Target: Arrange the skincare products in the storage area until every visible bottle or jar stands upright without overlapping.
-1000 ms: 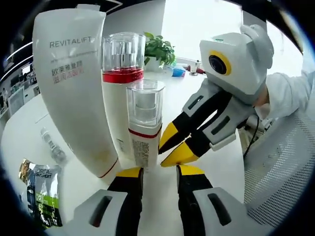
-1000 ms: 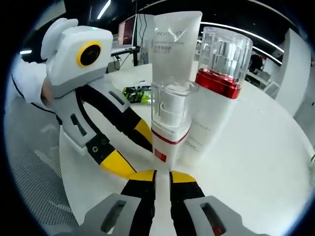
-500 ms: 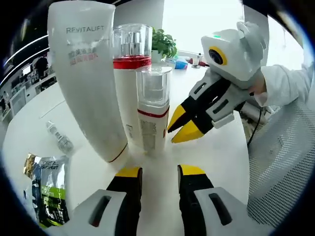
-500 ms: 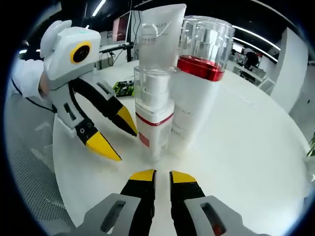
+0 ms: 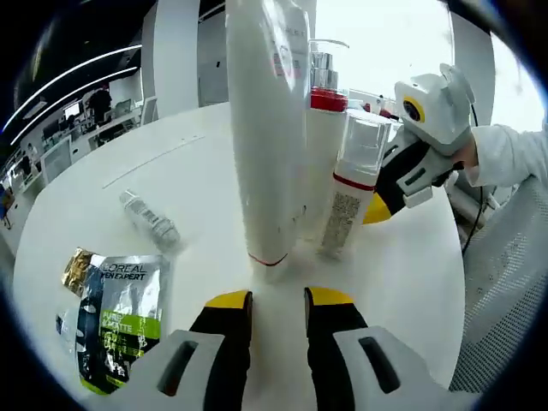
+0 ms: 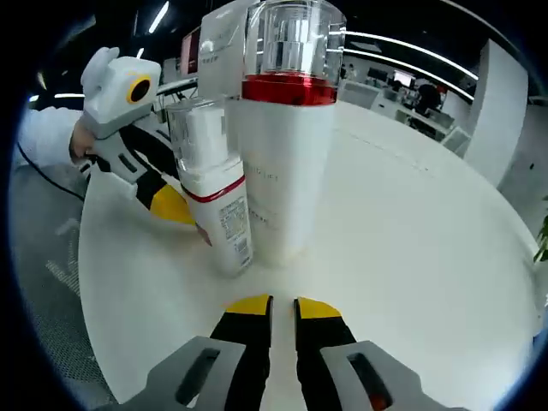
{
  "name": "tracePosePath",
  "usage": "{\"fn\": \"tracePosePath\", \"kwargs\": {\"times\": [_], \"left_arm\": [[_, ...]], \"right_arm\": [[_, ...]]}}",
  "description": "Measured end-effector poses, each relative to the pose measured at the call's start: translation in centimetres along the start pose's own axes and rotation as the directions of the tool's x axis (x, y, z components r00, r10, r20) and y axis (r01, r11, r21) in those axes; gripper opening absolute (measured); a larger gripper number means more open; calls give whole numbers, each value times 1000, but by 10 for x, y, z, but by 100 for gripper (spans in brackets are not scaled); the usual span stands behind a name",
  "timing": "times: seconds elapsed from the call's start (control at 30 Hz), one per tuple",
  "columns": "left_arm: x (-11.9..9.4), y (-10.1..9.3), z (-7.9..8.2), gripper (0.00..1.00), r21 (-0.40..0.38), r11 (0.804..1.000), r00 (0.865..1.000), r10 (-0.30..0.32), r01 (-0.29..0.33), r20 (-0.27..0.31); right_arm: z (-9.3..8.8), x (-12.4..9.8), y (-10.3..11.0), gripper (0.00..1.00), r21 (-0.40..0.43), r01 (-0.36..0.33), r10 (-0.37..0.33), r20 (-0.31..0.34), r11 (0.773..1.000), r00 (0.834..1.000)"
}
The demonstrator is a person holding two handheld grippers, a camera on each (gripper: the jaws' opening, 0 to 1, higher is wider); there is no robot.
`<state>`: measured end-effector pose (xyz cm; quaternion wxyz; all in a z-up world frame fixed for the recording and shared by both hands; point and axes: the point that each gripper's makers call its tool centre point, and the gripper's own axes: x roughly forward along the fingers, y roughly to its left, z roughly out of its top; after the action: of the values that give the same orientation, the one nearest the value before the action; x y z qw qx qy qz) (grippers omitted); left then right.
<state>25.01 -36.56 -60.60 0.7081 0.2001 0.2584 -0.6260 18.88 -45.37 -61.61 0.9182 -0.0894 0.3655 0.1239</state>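
Three products stand upright close together on the white round table (image 5: 103,197). The tall white tube (image 5: 265,128) stands on its cap, nearest in the left gripper view. Behind it rises a white bottle with a red band (image 5: 324,145) and a clear cap. To its right is a small white bottle (image 5: 351,193) with a clear cap. In the right gripper view, the red-banded bottle (image 6: 282,163) is nearest, the small bottle (image 6: 218,205) is on its left, and the tube (image 6: 224,38) peeks out behind. My left gripper (image 5: 278,300) is open and holds nothing. My right gripper (image 6: 281,304) is shut and holds nothing.
A small clear vial (image 5: 150,220) lies on its side to the left of the tube. A green and black sachet (image 5: 120,317) lies flat near the table's edge. A person's white sleeve (image 5: 514,163) is at the right. Bare tabletop (image 6: 411,231) stretches to the right of the bottles.
Both grippers have drawn back from the small bottle, and each looks smaller in the other's view. The three products have stayed upright. The left gripper view now faces the tube.
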Motion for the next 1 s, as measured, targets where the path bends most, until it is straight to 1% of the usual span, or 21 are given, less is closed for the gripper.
{"fn": "tracePosePath", "kwargs": {"times": [0.1, 0.17, 0.33, 0.57, 0.63, 0.73, 0.77, 0.87, 1.0], "left_arm": [[3, 3, 4, 15, 11, 1000, 1000, -4, 4, 7], [5, 7, 4, 14, 19, 1000, 1000, 2, -2, 0], [8, 6, 3, 12, 55, 998, 999, -29, 30, -17], [11, 5, 2, 8, 87, 995, 999, -44, 47, -31], [11, 5, 2, 9, 101, 993, 998, -52, 55, -30], [10, 1, 6, 14, 123, 990, 997, -69, 72, -25], [10, 0, 7, 15, 141, 987, 997, -74, 77, -22], [10, 3, 7, 11, 148, 987, 997, -65, 68, -29], [11, 2, 7, 10, 155, 985, 997, -74, 78, -34]], "right_arm": [[3, 4, 1, 2, -12, -18, 18, 14, 1000, 1000], [6, 7, 0, 2, -4, -21, 22, 19, 1000, 1000], [11, 12, 5, 0, -27, -37, 38, 35, 999, 999], [13, 14, 5, 1, -48, -44, 46, 35, 998, 998], [13, 15, 7, 0, -44, -49, 51, 38, 998, 998], [13, 15, 7, 0, -38, -51, 52, 40, 998, 998], [13, 15, 6, 0, -35, -51, 53, 40, 998, 998], [13, 15, 6, 0, -38, -51, 53, 40, 998, 998], [13, 15, 6, 0, -51, -52, 54, 40, 997, 998]]}}
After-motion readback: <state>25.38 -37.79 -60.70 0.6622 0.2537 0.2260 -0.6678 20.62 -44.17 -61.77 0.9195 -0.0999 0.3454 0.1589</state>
